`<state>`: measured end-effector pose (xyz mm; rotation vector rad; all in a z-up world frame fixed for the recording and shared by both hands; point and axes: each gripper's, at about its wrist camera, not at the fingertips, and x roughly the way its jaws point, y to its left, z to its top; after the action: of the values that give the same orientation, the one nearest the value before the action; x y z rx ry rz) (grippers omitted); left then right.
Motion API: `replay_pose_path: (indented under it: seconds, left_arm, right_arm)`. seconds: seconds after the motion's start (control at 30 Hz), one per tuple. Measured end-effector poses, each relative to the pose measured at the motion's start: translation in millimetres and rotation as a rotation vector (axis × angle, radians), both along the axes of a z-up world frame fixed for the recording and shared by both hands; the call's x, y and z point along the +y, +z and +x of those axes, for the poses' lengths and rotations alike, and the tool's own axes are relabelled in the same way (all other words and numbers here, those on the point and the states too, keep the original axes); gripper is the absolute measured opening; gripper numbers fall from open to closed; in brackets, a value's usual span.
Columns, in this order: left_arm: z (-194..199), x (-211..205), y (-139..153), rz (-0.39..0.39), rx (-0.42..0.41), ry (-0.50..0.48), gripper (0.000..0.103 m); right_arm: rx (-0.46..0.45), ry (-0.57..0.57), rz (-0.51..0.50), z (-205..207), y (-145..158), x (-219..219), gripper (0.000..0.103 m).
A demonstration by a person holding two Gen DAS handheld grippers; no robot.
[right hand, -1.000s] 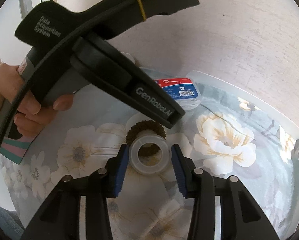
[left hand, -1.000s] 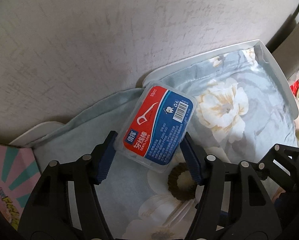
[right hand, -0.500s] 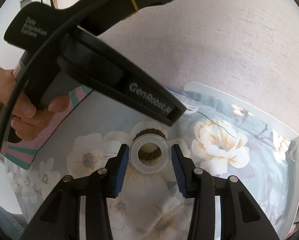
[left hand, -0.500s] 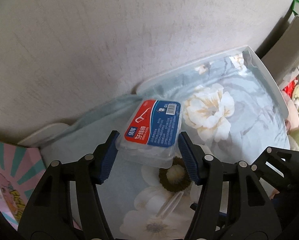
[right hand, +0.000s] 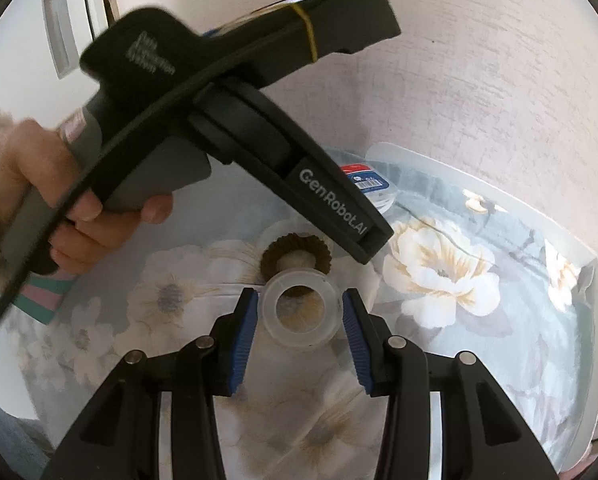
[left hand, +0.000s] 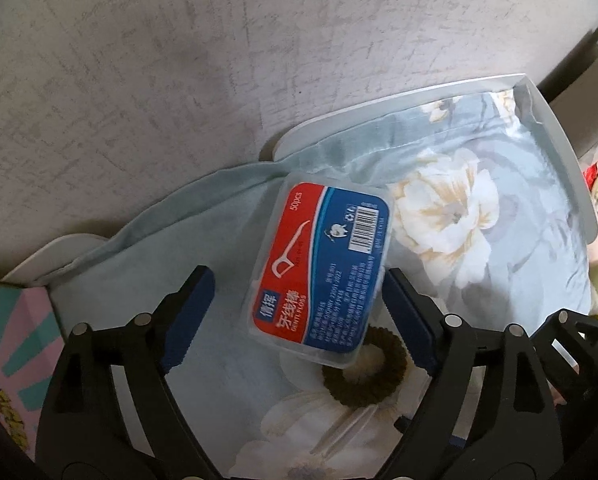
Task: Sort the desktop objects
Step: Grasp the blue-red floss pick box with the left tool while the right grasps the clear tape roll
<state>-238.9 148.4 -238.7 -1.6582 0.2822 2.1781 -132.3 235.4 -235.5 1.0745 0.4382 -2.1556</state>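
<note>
A clear dental floss box [left hand: 323, 268] with a red and blue label lies on the floral cloth inside the white tray [left hand: 379, 108], its near end resting on a brown hair tie [left hand: 365, 384]. My left gripper [left hand: 295, 280] straddles the box with its jaws opening; the left pad stands well clear of it. In the right wrist view my right gripper [right hand: 299, 300] is shut on a clear tape roll [right hand: 299, 312], held just above the hair tie [right hand: 295, 248]. The floss box [right hand: 369, 182] peeks out behind the left gripper's body.
A person's hand [right hand: 79, 208] holds the left gripper's handle, which fills the upper left of the right wrist view. A pink and teal booklet [left hand: 7, 344] lies beside the tray's left end. A textured grey surface lies beyond the tray's white rim [right hand: 499, 200].
The left jaws have spread and let go of the floss box, which now lies flat on the cloth. The right gripper still holds the tape roll in about the same place.
</note>
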Motion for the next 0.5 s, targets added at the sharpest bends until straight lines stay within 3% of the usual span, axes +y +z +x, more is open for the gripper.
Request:
replay_pose_path:
  seconds: [0.07, 0.17, 0.5]
  left_arm:
    - [2, -2, 0, -0.013, 0.017, -0.004, 0.079]
    - [7, -3, 5, -0.028, 0.054, -0.025, 0.059]
    - [23, -16, 31, -0.003, 0.122, -0.023, 0.054]
  right_arm:
    - [-0.001, 0.003, 0.007, 0, -3, 1, 0.040]
    - [-0.003, 0.000, 0.005, 1, -5, 4, 0.040]
    - [-0.002, -0.024, -0.009, -1, 1, 17, 0.040]
